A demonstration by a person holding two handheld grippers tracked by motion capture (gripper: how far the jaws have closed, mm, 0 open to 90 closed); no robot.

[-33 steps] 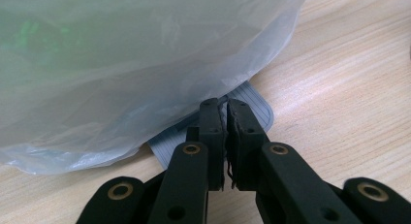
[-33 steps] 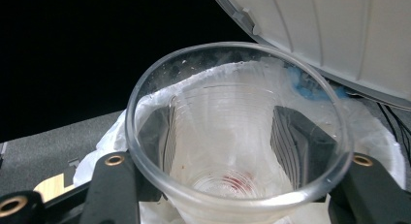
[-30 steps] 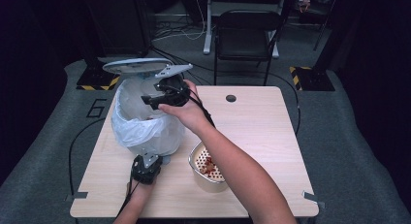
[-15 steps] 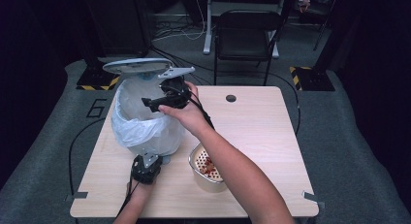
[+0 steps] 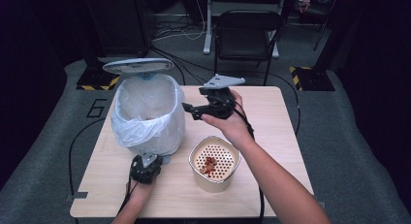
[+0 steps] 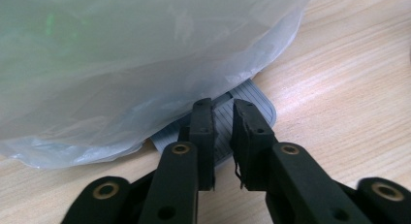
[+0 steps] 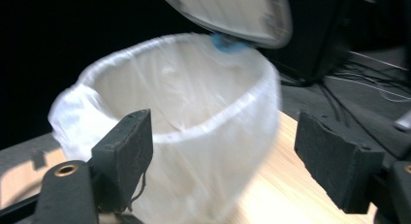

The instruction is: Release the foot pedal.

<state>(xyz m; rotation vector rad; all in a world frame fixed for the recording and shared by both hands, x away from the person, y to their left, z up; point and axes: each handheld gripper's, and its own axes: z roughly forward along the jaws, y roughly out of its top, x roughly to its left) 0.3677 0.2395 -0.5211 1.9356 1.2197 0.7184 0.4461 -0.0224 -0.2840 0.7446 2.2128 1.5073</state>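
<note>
Right gripper [image 5: 190, 109], jaws wide and empty, has withdrawn from above the lined pedal bin [image 5: 145, 112] at centre-left to mid-frame (drop apparently done), while left gripper [image 6: 223, 136], jaws nearly closed, presses the pedal [image 6: 242, 118].

Bag-lined pedal bin [image 5: 148, 115], lid [image 5: 137, 65] raised

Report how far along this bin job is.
Done: the lid stands open, and something brownish seems to lie in the liner. In hand: the left tongs, jaws nearly together, rest on the grey pedal; the right tongs hang open and empty beside the bin. Left: reddish scraps sit in the perforated bowl.
</note>
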